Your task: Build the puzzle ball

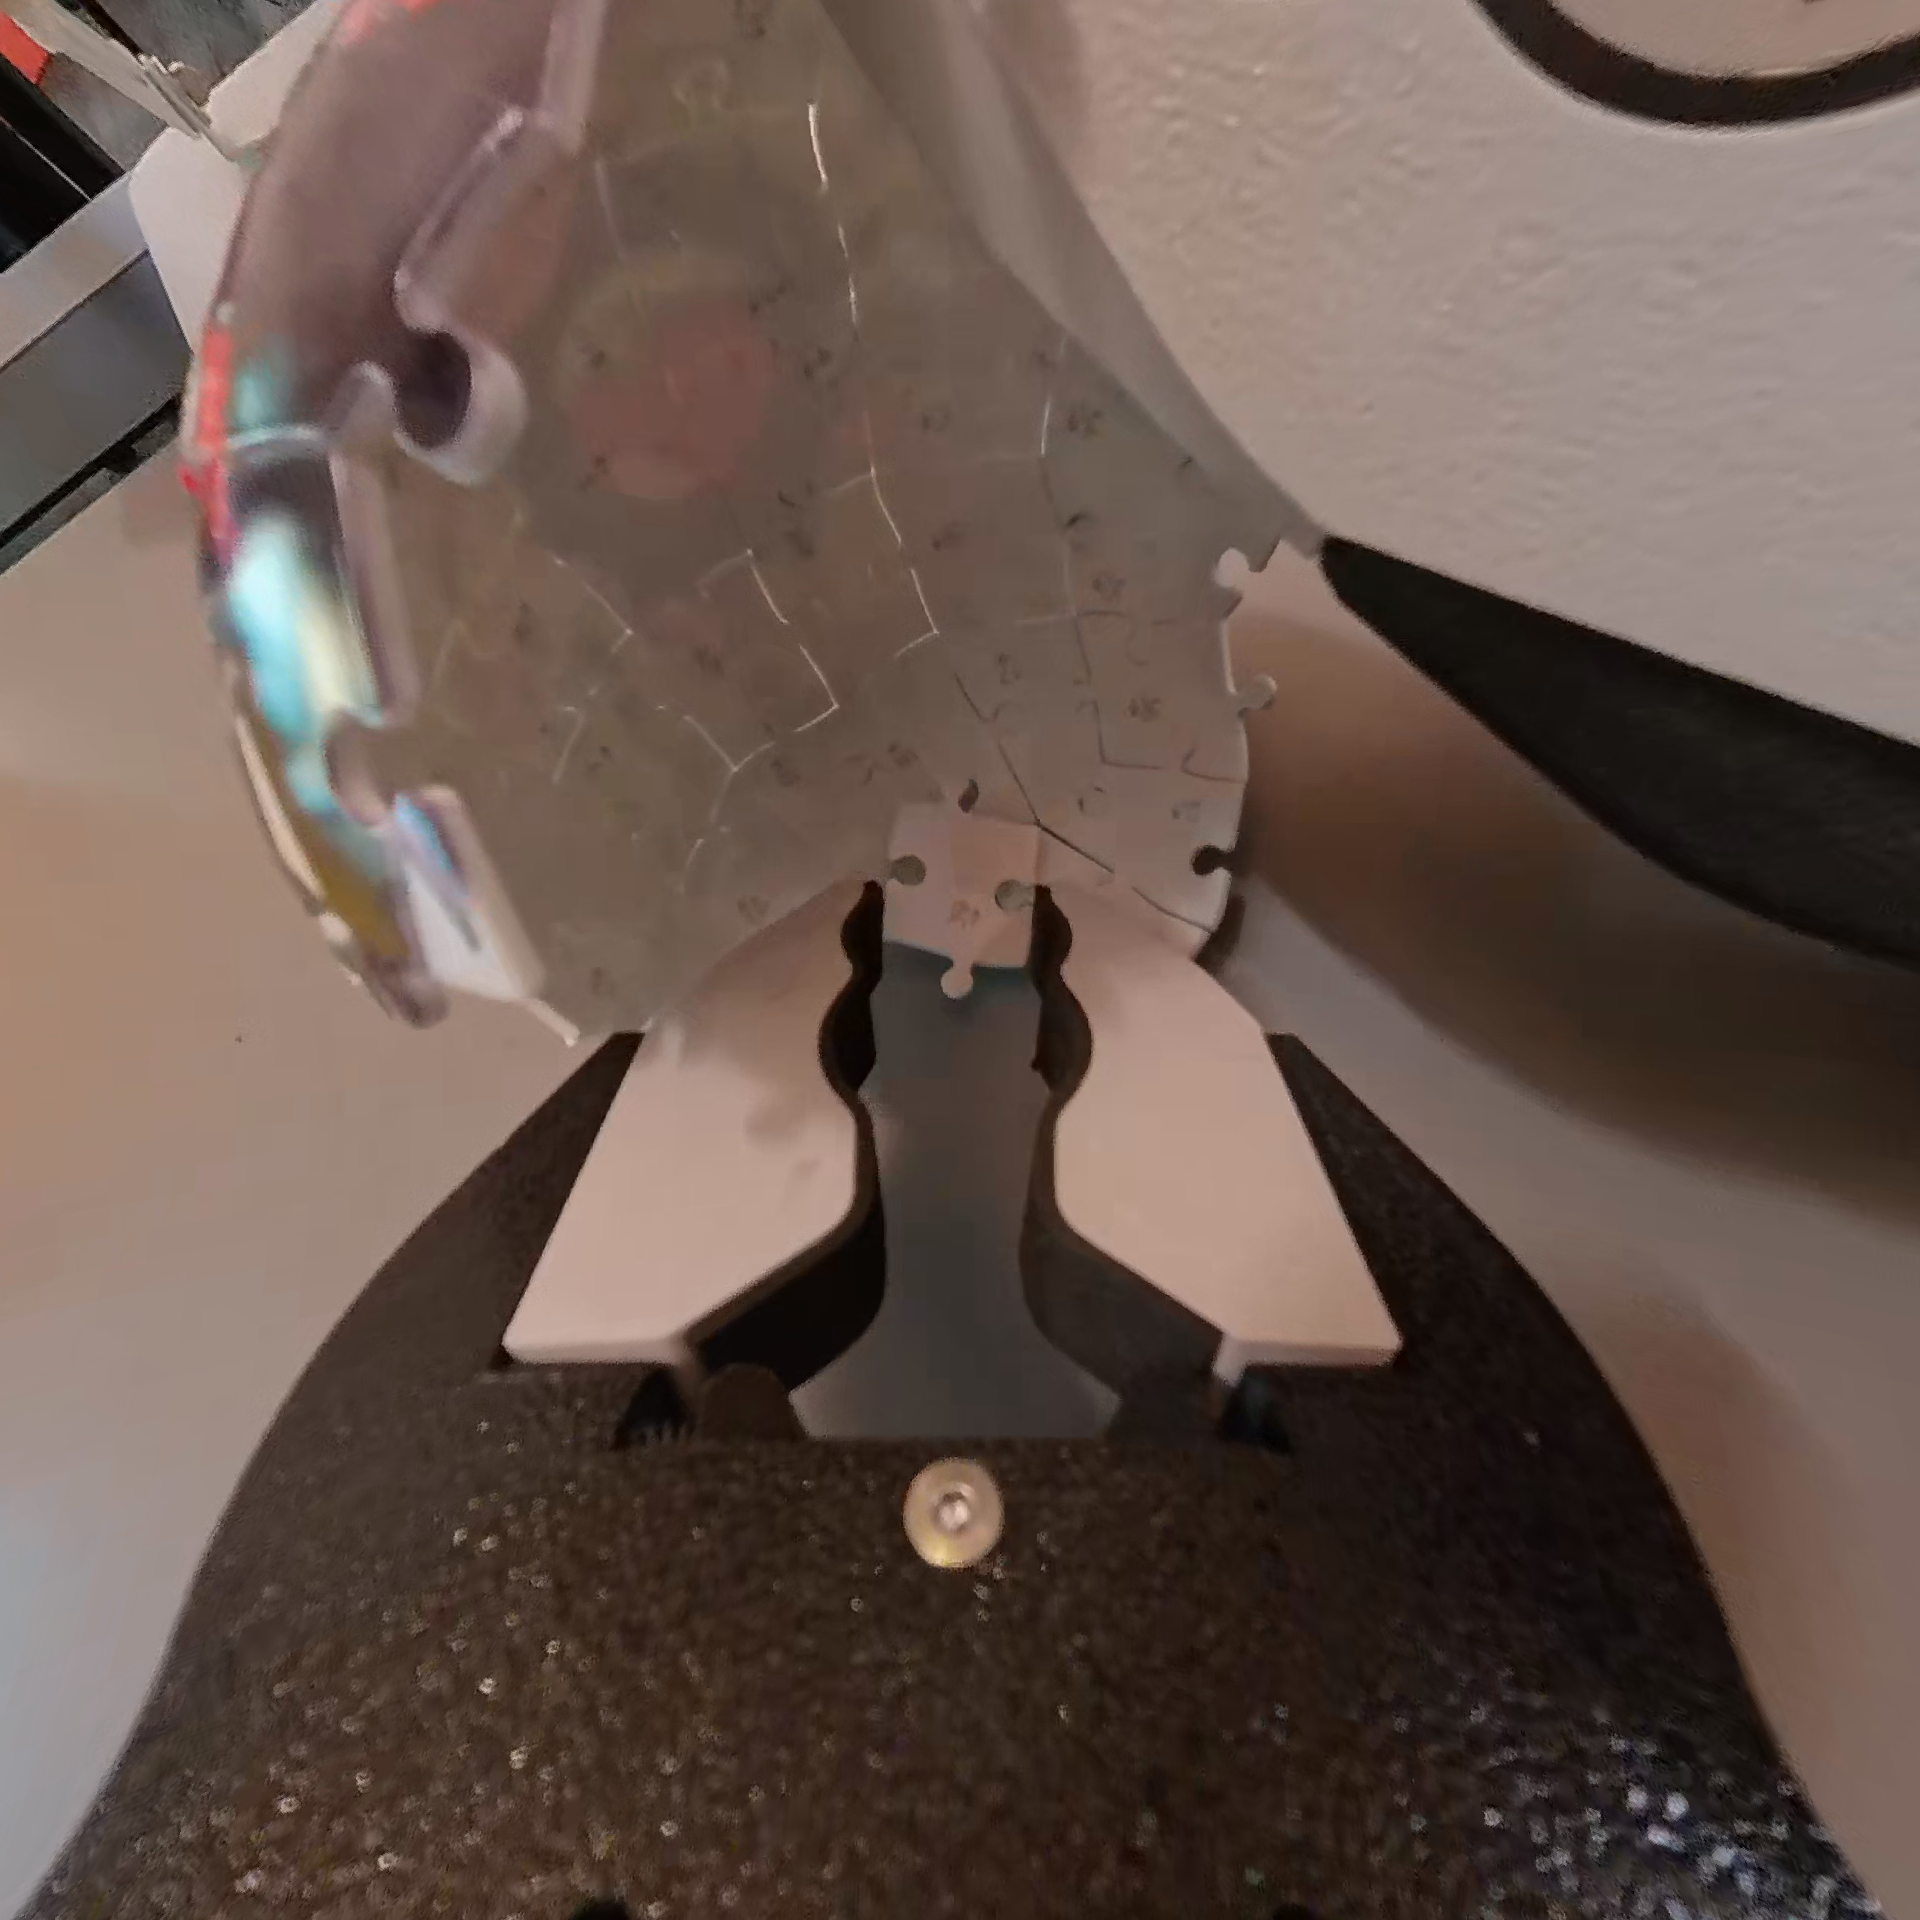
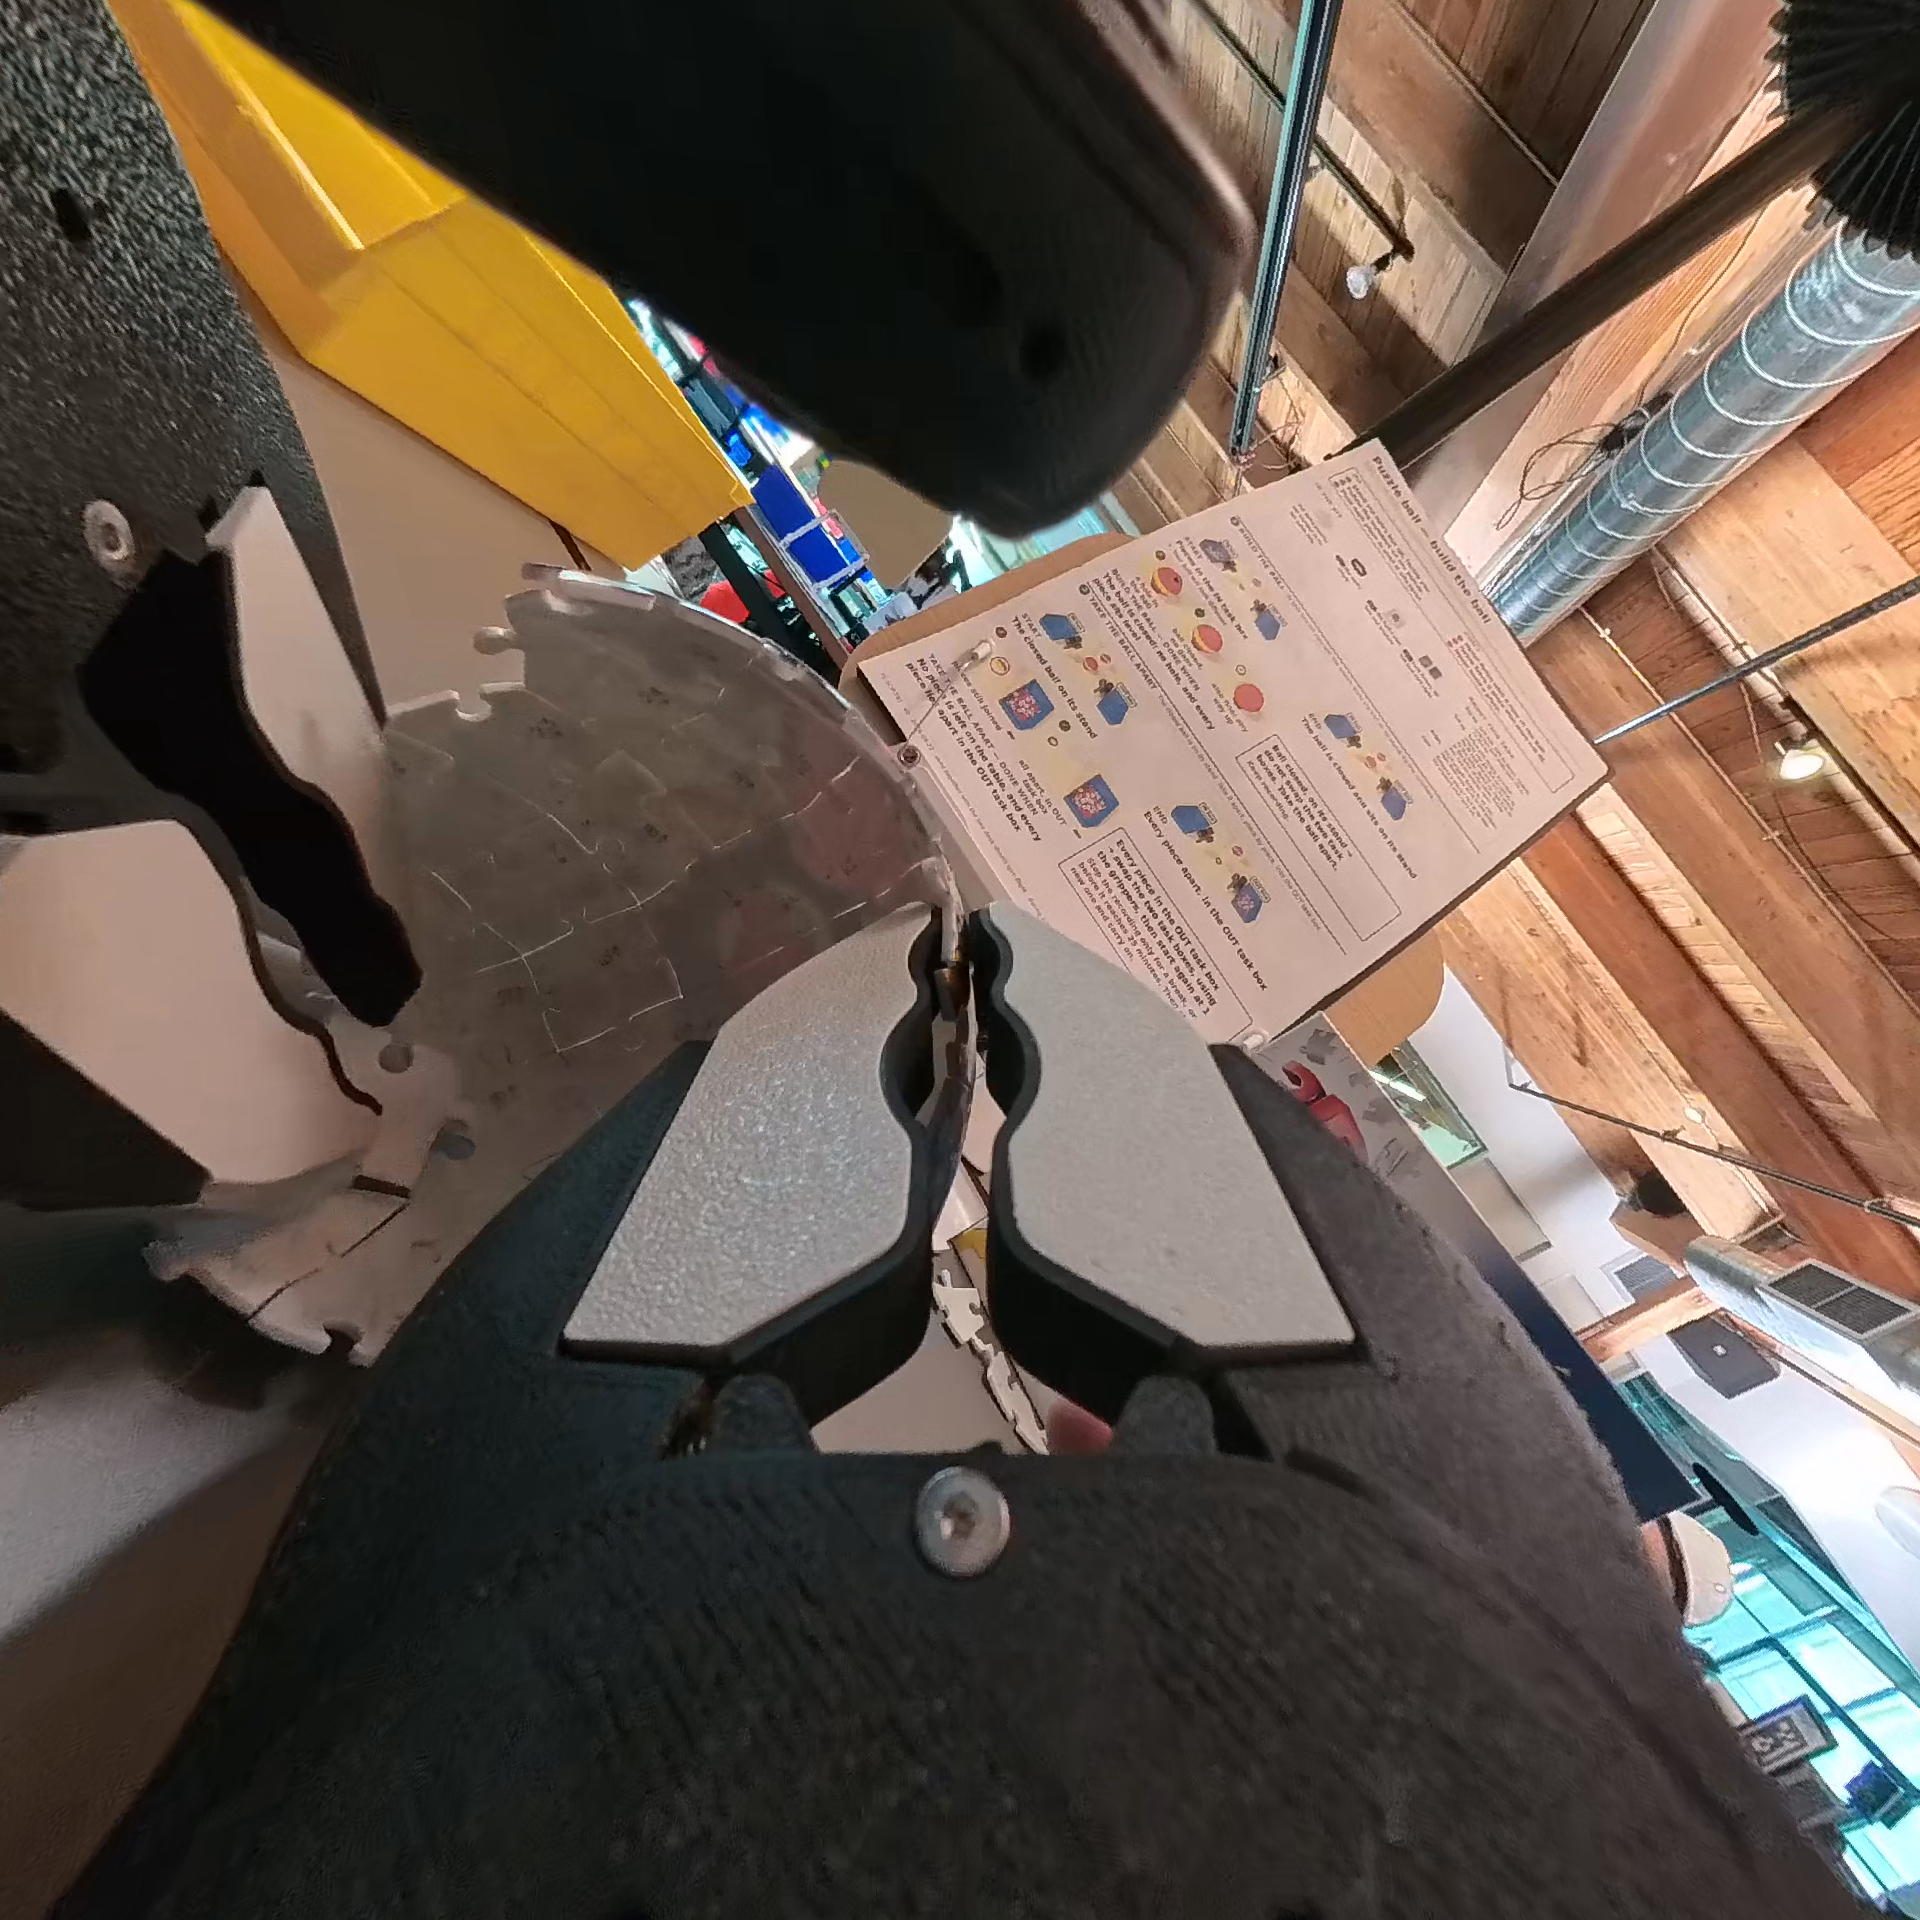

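Note:
The part-built puzzle ball (image 1: 790,540) is a curved shell of joined pieces, and I see its grey inner face with small marks; its coloured outer side shows at the left rim. My left gripper (image 1: 958,920) is shut on a piece at the shell's lower edge. The right gripper's white and black body (image 1: 1558,364) fills the top right, against the shell's far rim. In the right wrist view the shell (image 2: 623,831) stands left of centre, and my right gripper (image 2: 954,987) is shut on its thin rim, seen edge-on. The left gripper's black finger (image 2: 301,831) holds the opposite edge.
A yellow bin (image 2: 468,312) stands behind the shell. An instruction sheet (image 2: 1226,748) on a board stands upright to the right. Loose white puzzle pieces (image 2: 961,1304) lie on the beige table (image 1: 156,1143) below, and a red piece (image 2: 1320,1107) lies farther off. Left tips to right tips: about 11 centimeters.

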Demonstrator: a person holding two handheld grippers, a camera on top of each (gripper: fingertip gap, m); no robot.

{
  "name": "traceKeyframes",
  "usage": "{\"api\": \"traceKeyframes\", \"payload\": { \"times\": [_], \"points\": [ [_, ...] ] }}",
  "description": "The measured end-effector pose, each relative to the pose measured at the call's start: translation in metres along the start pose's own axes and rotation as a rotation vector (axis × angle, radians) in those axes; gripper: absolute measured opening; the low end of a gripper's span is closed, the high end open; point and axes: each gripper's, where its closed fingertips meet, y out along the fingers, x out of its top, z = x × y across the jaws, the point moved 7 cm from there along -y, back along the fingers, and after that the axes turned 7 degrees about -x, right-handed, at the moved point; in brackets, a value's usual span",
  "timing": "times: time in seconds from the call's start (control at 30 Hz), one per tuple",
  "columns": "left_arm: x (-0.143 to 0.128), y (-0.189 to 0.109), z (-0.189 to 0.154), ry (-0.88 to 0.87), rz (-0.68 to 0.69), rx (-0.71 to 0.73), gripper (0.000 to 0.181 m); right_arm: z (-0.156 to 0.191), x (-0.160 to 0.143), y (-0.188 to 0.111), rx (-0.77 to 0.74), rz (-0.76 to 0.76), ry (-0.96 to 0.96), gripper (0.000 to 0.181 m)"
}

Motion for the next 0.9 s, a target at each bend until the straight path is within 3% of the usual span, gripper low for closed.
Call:
{"api": "traceKeyframes", "payload": {
  "times": [0.23, 0.43, 0.53, 0.73, 0.9],
  "points": [
    [0.001, -0.003, 0.004, 0.008, -0.046, -0.008, 0.036, -0.001, -0.001, 0.0, -0.002, 0.004, 0.009, 0.004],
    [-0.002, -0.017, 0.011, 0.061, -0.14, -0.021, 0.02, -0.001, -0.001, 0.0, -0.004, 0.003, 0.02, 0.004],
    [-0.001, -0.019, 0.01, 0.239, -0.203, -0.003, 0.0, 0.0, -0.001, 0.0, -0.006, 0.002, 0.013, 0.004],
    [-0.005, -0.011, 0.003, 0.729, -0.195, 0.072, 0.0, 0.0, 0.0, 0.0, -0.003, -0.006, 0.016, 0.004],
    [-0.001, -0.008, 0.004, 0.945, -0.216, 0.113, 0.0, 0.001, 0.0, 0.0, 0.0, -0.009, 0.017, 0.004]
  ]
}}
